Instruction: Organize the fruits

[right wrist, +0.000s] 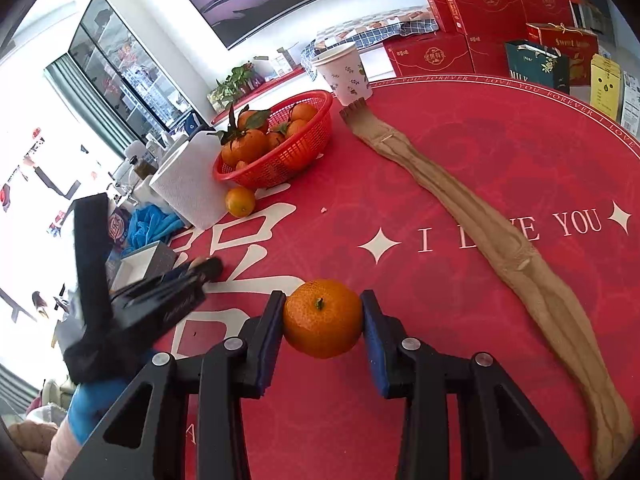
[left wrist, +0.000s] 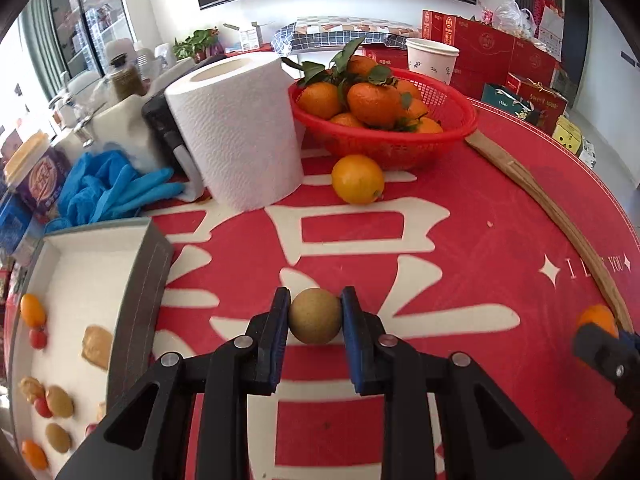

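Observation:
My left gripper (left wrist: 315,316) is shut on a small round tan fruit (left wrist: 315,317) just above the red table mat. My right gripper (right wrist: 323,320) is shut on an orange mandarin (right wrist: 322,318); it also shows at the right edge of the left wrist view (left wrist: 596,320). A red basket (left wrist: 384,136) of leafy mandarins (left wrist: 374,102) stands at the back, with a loose yellow-orange citrus (left wrist: 357,179) in front of it. A grey-walled white tray (left wrist: 92,264) at the left holds several small fruits. The basket (right wrist: 280,160) and loose citrus (right wrist: 240,201) show in the right wrist view too.
A white paper roll (left wrist: 240,128) stands left of the basket, blue gloves (left wrist: 112,192) beside it. A paper cup (left wrist: 432,60) is behind the basket. A long tan wooden piece (right wrist: 500,248) lies across the mat on the right. Red boxes (left wrist: 488,52) stand beyond the table.

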`<state>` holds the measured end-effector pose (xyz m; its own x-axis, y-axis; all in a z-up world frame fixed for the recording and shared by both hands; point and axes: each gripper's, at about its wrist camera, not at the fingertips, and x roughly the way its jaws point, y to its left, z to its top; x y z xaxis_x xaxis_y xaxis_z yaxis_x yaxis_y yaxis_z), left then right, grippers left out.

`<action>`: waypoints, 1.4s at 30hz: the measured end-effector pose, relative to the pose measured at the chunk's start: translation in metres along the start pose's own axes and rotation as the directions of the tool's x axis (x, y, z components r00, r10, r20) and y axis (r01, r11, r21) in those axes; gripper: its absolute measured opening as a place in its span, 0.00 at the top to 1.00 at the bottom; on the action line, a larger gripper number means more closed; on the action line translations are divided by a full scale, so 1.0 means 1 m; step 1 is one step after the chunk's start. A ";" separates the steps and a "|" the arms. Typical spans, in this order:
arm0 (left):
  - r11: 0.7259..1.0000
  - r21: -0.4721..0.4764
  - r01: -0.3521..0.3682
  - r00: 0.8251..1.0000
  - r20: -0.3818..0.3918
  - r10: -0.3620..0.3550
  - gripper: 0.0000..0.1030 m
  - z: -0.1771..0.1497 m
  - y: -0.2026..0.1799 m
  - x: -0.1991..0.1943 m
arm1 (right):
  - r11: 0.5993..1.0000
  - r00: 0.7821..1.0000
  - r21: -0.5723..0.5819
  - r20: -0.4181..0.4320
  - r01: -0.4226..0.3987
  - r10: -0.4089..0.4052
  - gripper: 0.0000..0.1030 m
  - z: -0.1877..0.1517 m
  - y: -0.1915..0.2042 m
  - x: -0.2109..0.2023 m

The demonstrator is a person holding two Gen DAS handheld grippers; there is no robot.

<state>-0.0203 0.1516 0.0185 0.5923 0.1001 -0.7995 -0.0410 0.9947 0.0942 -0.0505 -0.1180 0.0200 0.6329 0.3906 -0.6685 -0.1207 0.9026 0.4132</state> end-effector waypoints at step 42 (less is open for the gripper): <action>0.997 -0.009 -0.074 0.997 0.029 0.074 0.73 -0.042 0.009 -0.047 | 0.997 0.999 -0.074 -0.037 0.031 -0.034 0.62 -0.013 0.019 0.013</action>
<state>-0.0822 0.1565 0.0321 0.6111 0.1731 -0.7724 -0.0921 0.9847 0.1478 -0.0541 -0.0934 0.0108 0.6079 0.3664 -0.7045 -0.1569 0.9251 0.3457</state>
